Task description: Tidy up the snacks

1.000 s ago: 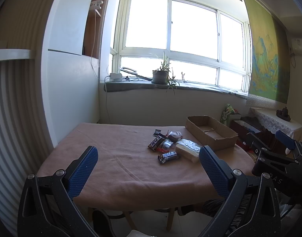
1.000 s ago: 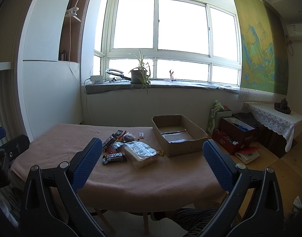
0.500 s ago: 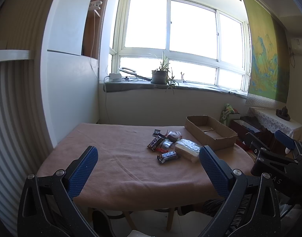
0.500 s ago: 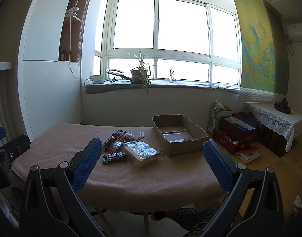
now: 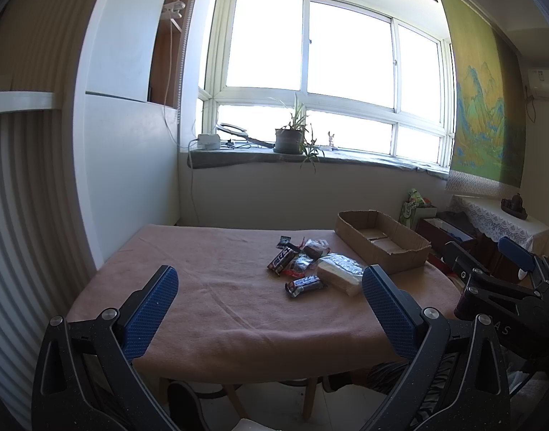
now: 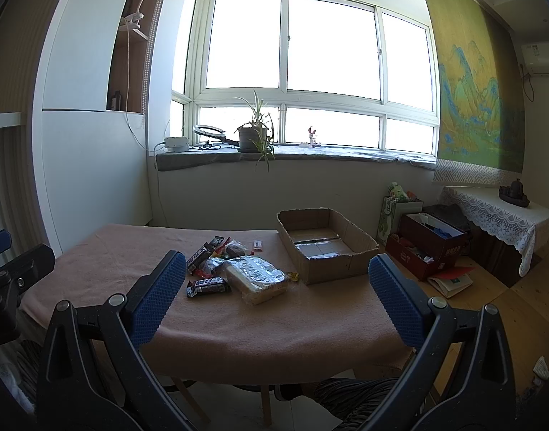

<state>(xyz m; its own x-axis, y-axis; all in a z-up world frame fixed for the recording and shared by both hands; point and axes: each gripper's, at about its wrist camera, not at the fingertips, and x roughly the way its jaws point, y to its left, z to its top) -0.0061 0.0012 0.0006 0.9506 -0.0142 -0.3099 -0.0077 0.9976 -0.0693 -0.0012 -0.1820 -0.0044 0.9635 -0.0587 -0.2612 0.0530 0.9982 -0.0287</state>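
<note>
Both tongs, left tongs (image 5: 269, 292) and right tongs (image 6: 276, 280), hover released before the near edge of the pink-clothed tabletop (image 6: 105, 262); wrapped snacks (image 6: 235, 269) cluster mid-tabletop beside the open brown cardboard box (image 6: 350, 264) near the right edge.

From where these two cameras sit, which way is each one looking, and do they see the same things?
Left wrist: on the left gripper, at the table's near left, facing the snack pile; the right gripper shows at its right edge.
Right wrist: on the right gripper, facing the cardboard box; left gripper at left edge.
Shared: snacks, box, window.
</note>
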